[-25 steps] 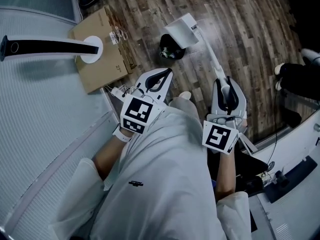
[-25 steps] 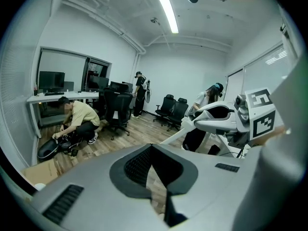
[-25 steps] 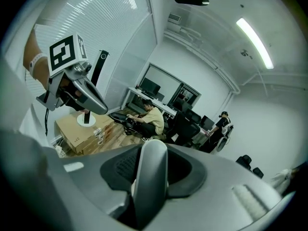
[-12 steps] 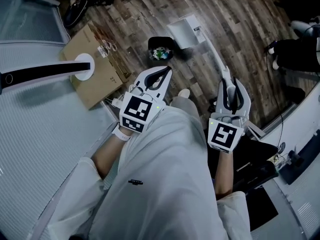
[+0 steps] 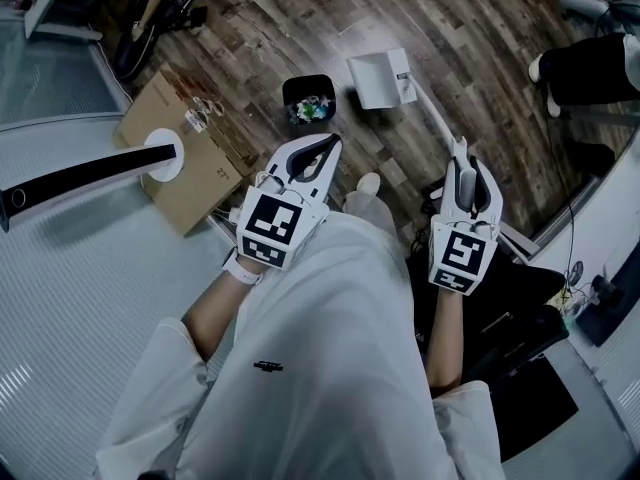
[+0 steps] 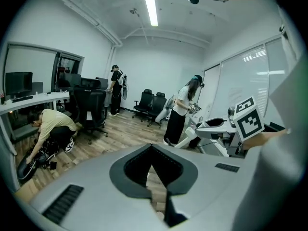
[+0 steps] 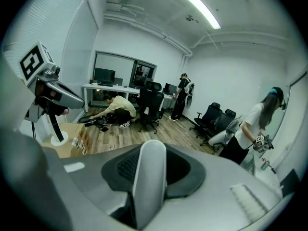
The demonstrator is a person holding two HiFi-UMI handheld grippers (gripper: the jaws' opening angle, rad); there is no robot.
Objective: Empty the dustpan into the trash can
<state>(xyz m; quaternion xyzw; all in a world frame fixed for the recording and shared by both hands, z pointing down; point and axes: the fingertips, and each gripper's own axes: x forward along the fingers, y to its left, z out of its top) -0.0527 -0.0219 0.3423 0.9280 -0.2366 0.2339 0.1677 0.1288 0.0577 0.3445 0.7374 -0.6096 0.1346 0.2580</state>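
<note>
A small black trash can (image 5: 309,101) with colourful scraps inside stands on the wood floor. Just to its right is the white dustpan (image 5: 379,79), apart from the can. Its long white handle (image 5: 432,118) runs back down to my right gripper (image 5: 463,160). That gripper's jaws are closing, and the handle (image 7: 148,177) sits between them with the pads on it. My left gripper (image 5: 333,142) is shut and holds nothing. It points at the floor just short of the can, and its tips meet in the left gripper view (image 6: 152,147).
A cardboard box (image 5: 195,178) lies left of the can and bears the round white base of a stand (image 5: 160,154). Someone's shoes (image 5: 548,65) are at the upper right. Dark equipment and cables (image 5: 520,308) lie at the right. Other people and office chairs (image 6: 149,102) fill the room beyond.
The dustpan has swung from the can's mouth to its right side. My right gripper has rolled upright with the handle. The can now shows further left of the pan.
</note>
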